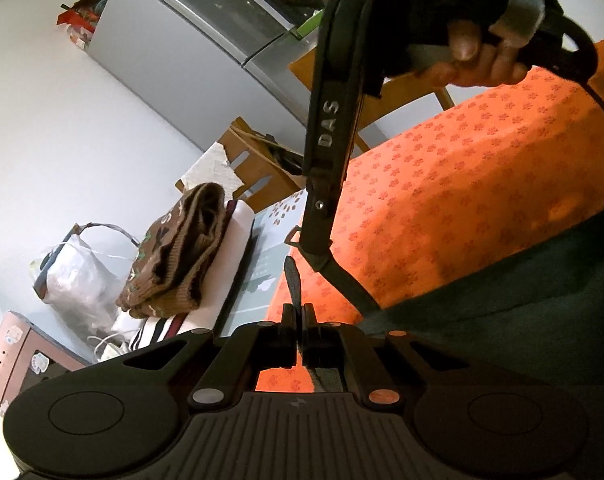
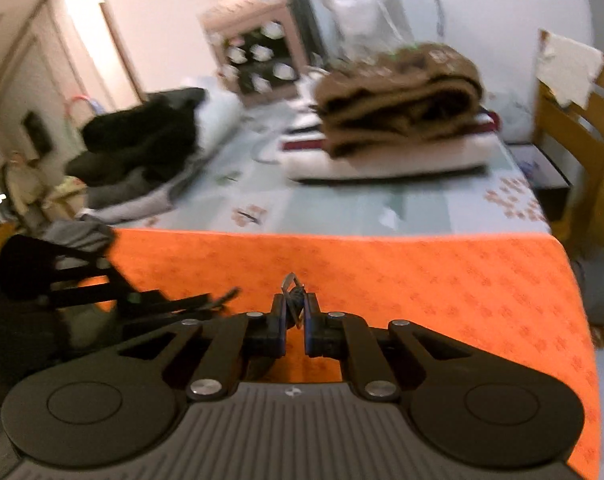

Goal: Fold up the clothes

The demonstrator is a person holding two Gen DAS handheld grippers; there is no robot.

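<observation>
Now both claws are clamped on the dark green garment: the left claw (image 1: pixel 300 326) pinches a strap-like edge, the right claw (image 2: pixel 295 312) a small bunched fold with a metal clip. The dark green garment (image 1: pixel 501 312) lies limp on the orange cloth (image 2: pixel 401 280) covering the bench, probably light and floppy, best held at edges or corners.

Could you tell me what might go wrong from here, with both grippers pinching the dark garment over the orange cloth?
1. The left gripper pinches only a thin edge of the dark garment, and the right gripper a small bunch; either could slip out.
2. The orange cloth underneath may get dragged along.
3. The right hand is close to the left gripper; the two tools could collide.
</observation>
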